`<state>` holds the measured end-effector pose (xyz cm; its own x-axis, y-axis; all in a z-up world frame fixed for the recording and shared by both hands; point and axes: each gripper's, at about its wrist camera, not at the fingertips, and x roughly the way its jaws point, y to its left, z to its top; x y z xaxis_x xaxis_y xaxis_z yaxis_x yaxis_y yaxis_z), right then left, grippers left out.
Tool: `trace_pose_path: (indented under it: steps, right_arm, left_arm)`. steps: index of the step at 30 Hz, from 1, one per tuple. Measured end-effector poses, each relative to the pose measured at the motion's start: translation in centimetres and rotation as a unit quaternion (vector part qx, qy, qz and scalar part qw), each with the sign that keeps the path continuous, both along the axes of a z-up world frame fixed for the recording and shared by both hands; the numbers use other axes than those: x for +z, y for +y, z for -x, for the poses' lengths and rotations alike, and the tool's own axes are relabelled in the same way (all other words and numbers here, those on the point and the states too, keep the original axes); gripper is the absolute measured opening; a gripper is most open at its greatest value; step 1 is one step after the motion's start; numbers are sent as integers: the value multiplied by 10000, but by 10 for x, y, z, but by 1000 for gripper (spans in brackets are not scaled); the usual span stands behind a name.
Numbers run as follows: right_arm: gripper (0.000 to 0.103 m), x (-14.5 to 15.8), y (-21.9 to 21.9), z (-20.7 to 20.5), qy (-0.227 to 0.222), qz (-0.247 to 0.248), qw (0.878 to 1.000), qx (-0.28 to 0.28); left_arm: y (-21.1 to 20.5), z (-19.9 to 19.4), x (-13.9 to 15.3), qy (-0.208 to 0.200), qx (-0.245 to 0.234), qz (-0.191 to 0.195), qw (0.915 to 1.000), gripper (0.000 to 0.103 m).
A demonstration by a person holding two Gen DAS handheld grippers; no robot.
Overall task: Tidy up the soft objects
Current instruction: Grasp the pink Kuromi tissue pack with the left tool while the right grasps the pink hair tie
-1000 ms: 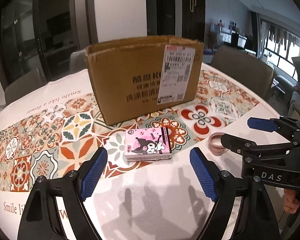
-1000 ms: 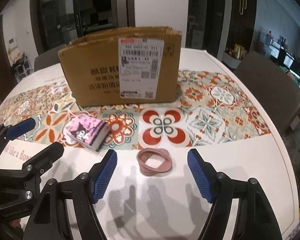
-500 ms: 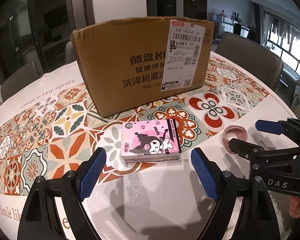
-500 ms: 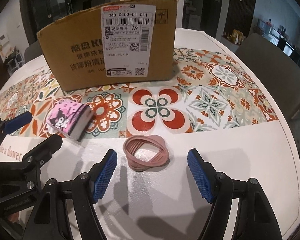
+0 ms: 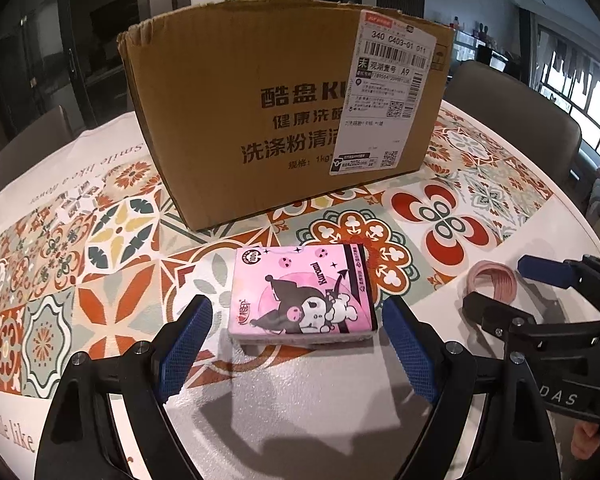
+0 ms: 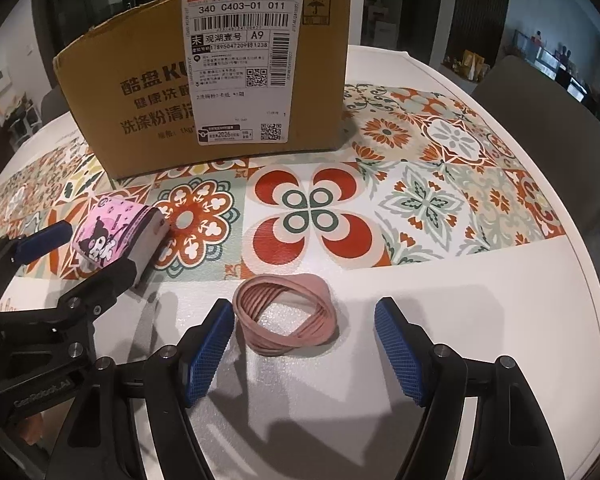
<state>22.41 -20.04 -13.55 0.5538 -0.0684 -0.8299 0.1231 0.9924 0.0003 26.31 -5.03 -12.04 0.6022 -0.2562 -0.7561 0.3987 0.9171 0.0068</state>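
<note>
In front of box (image 5: 284,120): pink pack (image 5: 302,296), then bands (image 6: 286,314) rightward. Left gripper (image 5: 298,344) spread wide near pack; right gripper (image 6: 304,344) spread near bands, neither touching.

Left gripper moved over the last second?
Yes. The left gripper has closed in on the pink tissue pack, which stayed put in front of the cardboard box and now sits just ahead of the open jaws.

a: where's the tissue pack (image 5: 302,294)?
b: on the table (image 5: 316,412), in front of the cardboard box (image 5: 284,116) — between the left gripper (image 5: 298,346) pads, untouched.
a: and the band bundle (image 6: 286,315)?
b: to the pack's right, nearer the table edge — between the right gripper (image 6: 304,346) pads.
</note>
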Motion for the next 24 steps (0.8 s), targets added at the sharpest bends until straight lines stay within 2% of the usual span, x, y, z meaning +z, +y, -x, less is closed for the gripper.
trace_pose_path:
  steps: [5,7,9,10,18,21,24]
  right_arm:
    - [73,-3,-1,-2,18,-5,10000,-36]
    - [68,-3,-1,-2,-1,-18,10000,-11]
    - [59,-4,0,-2,9,-60,10000,36]
    - [58,-4,1,-2,-11,-18,10000,36]
    - [23,-2,4,0,-83,-78,9998,160]
    - [17,-1,3,1,-96,-125,9997,186]
    - [16,1,3,3,-120,-183,9996,192]
  left_arm:
    - [-2,-4,-3,44,-3,26,10000,86]
    - [-3,-5,-5,59,-17,51,10000,81]
    - [-3,-6,-6,89,-2,50,9999,74]
    - [-3,-6,-7,83,20,43,10000,72]
    - [-1,-2,-6,46,40,172,9998,71]
    - [0,2,-4,24,57,156,9999,71]
    - [0,7,0,-24,91,154,9998,71]
